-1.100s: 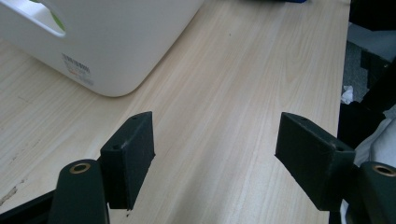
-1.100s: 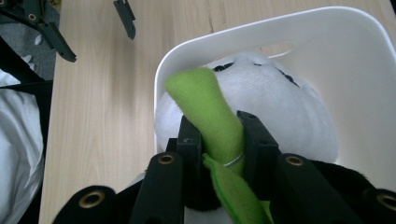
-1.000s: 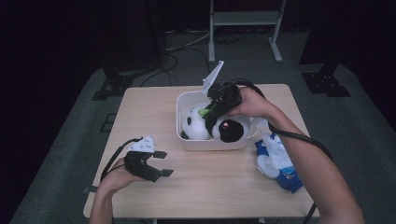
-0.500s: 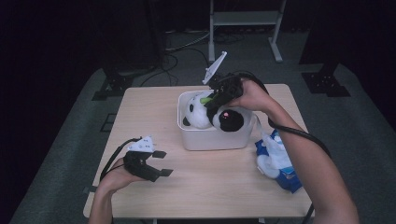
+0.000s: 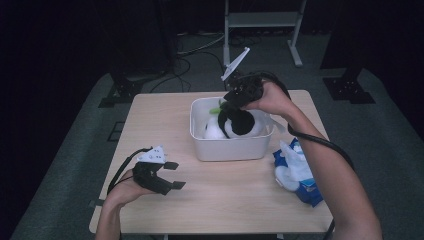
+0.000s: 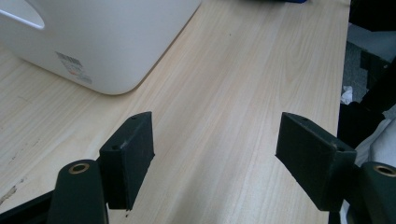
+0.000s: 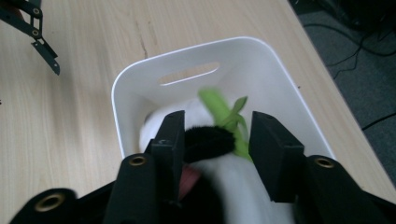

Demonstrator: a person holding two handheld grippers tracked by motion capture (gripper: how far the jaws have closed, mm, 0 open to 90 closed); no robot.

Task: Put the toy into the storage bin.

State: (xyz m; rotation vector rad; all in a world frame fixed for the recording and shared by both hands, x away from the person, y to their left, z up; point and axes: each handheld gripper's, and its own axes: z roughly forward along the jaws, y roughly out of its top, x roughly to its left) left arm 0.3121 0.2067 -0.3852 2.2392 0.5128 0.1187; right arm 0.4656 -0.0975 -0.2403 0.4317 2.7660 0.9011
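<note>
A pale wooden table [image 5: 165,115] holds a white plastic bin [image 5: 231,145] near its far edge, within easy reach of the person's right arm. Inside the bin lies a black-and-white stuffed panda [image 5: 235,123] with a green leaf [image 7: 224,109], apparently being dropped off there. The right gripper [image 7: 212,135] hangs just above it; its jaws have just been opening and now stand apart around a black plush part, seemingly letting go. A blue and white toy [image 5: 297,170] waits beside the bin, likely next. The left gripper [image 5: 170,175] rests idle near the front edge, jaws apart and empty.
</note>
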